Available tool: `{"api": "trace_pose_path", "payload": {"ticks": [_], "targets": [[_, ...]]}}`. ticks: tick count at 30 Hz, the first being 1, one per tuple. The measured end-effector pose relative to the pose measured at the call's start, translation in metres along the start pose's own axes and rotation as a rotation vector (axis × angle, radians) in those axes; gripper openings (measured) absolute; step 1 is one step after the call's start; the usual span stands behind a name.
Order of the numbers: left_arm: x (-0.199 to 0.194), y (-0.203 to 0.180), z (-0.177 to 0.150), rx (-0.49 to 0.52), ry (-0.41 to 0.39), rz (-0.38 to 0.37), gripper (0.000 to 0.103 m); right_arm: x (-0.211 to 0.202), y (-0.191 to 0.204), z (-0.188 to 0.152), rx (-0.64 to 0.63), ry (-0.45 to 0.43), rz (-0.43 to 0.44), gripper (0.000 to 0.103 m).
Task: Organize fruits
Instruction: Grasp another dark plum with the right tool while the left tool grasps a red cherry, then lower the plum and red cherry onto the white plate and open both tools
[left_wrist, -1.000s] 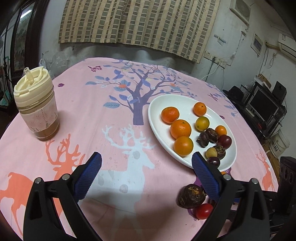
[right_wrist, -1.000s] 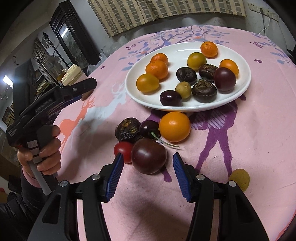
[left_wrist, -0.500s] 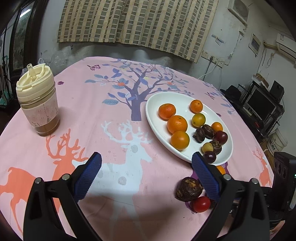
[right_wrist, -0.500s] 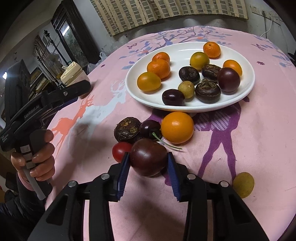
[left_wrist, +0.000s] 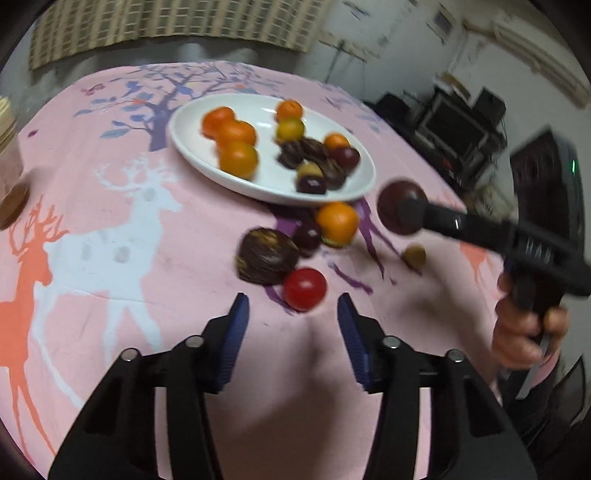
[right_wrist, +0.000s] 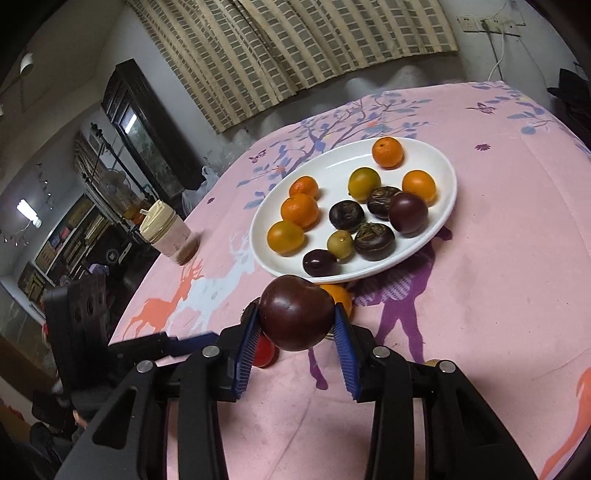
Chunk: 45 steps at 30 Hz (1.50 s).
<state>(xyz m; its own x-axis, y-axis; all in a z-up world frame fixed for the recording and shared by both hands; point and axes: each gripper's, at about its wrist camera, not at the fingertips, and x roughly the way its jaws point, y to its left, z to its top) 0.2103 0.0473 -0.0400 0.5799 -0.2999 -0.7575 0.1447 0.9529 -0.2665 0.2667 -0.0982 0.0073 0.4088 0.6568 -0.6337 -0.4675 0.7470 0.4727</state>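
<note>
The white plate (right_wrist: 441, 168) on the pink tabletop (right_wrist: 498, 295) serves as the landmark; it already carries oranges and dark fruits.

Just in front of the plate's near rim, lifted clear of the tabletop, the dark plum (right_wrist: 295, 314) is clamped at its widest girth between the blue pads of the right hand-held gripper (right_wrist: 295, 332). The plum is judged smooth, fairly light and firm but bruisable, so a grip across the middle suits it and hard squeezing does not.

Below that near rim lie the loose fruits: an orange (left_wrist: 337, 223), whose matt peel is likely firm and easy to grasp; a wrinkled dark fruit (left_wrist: 267, 255), probably a stiff shell; and a red tomato (left_wrist: 305, 288), probably glossy, soft-skinned and apt to roll or split.

The left hand-held gripper (left_wrist: 291, 325) sits farther from the plate, just short of the tomato. Its jaws are closing with nothing yet between them.
</note>
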Motion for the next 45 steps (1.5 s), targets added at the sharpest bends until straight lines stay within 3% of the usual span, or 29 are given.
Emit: {"api": "trace_pose_path", "payload": {"ticks": [5, 8, 15, 18, 24, 27, 29, 33, 42, 43, 44, 45], "targets": [[0.016, -0.017, -0.001, 0.033, 0.033, 0.065, 0.046, -0.001, 0.004, -0.001, -0.013, 0.001, 0.005, 0.04], [0.025, -0.018, 0.003, 0.03, 0.052, 0.107, 0.039, -0.003, 0.007, -0.002, -0.024, -0.005, 0.001, 0.04], [0.035, -0.026, 0.013, 0.04, 0.062, 0.149, 0.038, -0.007, 0.01, -0.004, -0.036, -0.017, 0.007, 0.04], [0.039, -0.031, 0.012, 0.072, 0.057, 0.197, 0.031, -0.008, 0.011, -0.005, -0.041, -0.022, 0.003, 0.04], [0.029, -0.028, 0.01, 0.057, 0.04, 0.158, 0.029, -0.009, 0.01, -0.005, -0.047, -0.019, -0.007, 0.04], [0.011, -0.027, 0.016, 0.068, -0.014, 0.103, 0.029, -0.009, 0.011, -0.005, -0.064, -0.027, -0.036, 0.04], [-0.001, -0.025, 0.027, 0.079, -0.064, 0.086, 0.029, -0.009, 0.012, -0.001, -0.085, -0.049, -0.061, 0.04], [-0.002, -0.017, 0.071, 0.093, -0.138, 0.122, 0.029, -0.002, 0.011, 0.021, -0.099, -0.093, -0.117, 0.04], [0.049, 0.007, 0.143, 0.055, -0.139, 0.17, 0.03, 0.048, -0.018, 0.08, -0.075, -0.106, -0.216, 0.042], [0.052, 0.009, 0.145, 0.037, -0.139, 0.187, 0.045, 0.05, -0.021, 0.08, -0.069, -0.104, -0.218, 0.045], [0.051, 0.011, 0.145, 0.027, -0.153, 0.208, 0.075, 0.049, -0.023, 0.079, -0.062, -0.103, -0.205, 0.049], [0.044, 0.013, 0.142, 0.021, -0.198, 0.239, 0.086, 0.047, -0.024, 0.079, -0.058, -0.105, -0.195, 0.049]]}}
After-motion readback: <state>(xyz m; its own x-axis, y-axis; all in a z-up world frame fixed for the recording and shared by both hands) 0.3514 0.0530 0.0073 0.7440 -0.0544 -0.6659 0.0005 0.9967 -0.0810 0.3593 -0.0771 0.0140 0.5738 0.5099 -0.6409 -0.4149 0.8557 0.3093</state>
